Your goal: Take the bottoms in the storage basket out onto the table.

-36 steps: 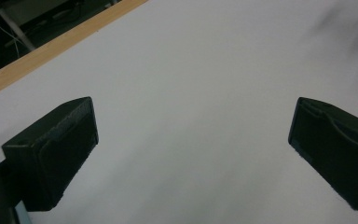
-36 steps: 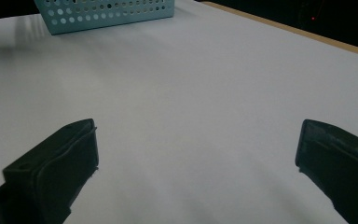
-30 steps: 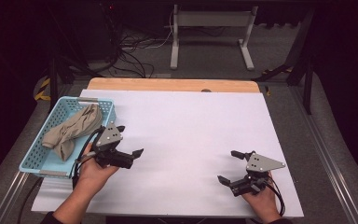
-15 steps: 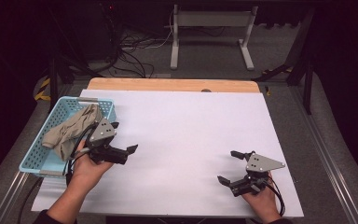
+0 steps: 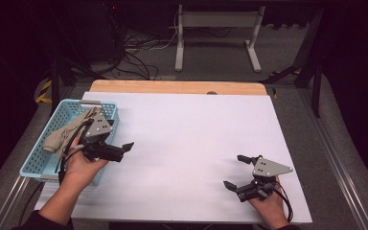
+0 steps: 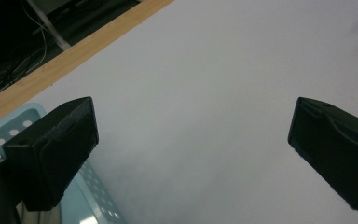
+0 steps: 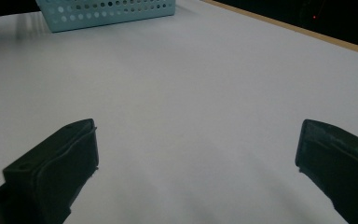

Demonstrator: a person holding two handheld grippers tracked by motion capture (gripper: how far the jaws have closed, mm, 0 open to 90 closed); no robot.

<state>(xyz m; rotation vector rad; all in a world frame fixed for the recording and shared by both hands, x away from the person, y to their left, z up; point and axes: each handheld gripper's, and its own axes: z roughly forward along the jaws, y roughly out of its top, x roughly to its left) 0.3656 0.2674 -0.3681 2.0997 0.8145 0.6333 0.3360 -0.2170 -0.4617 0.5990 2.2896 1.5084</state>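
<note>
While both hands sit close to the near edge of the table (image 5: 191, 143), neither tool holds anything. The right gripper (image 5: 239, 171) rests low at the near right corner, its jaws spread wide over bare white surface; in the right gripper view they stand far apart with nothing between them, which reads as a hand parked and waiting. Farther up the left edge, the left gripper (image 5: 117, 149) is held beside the blue basket (image 5: 38, 160), its grey plate over the basket's inner rim and its jaws pointing out toward the middle of the table. In the left gripper view these jaws are also wide apart, with white surface ahead and a corner of the basket at lower left. The beige cloth (image 5: 67, 130) lies crumpled inside the basket, toward its far end, just behind the left hand (image 5: 79, 165) and apparently not touched by it. I judge the cloth is what the work is about, and the left gripper hangs open near it so it can reach in. Compared with half a second ago, the left gripper has shifted slightly farther up along the basket, nearer the cloth, while the right one has not moved.
</note>
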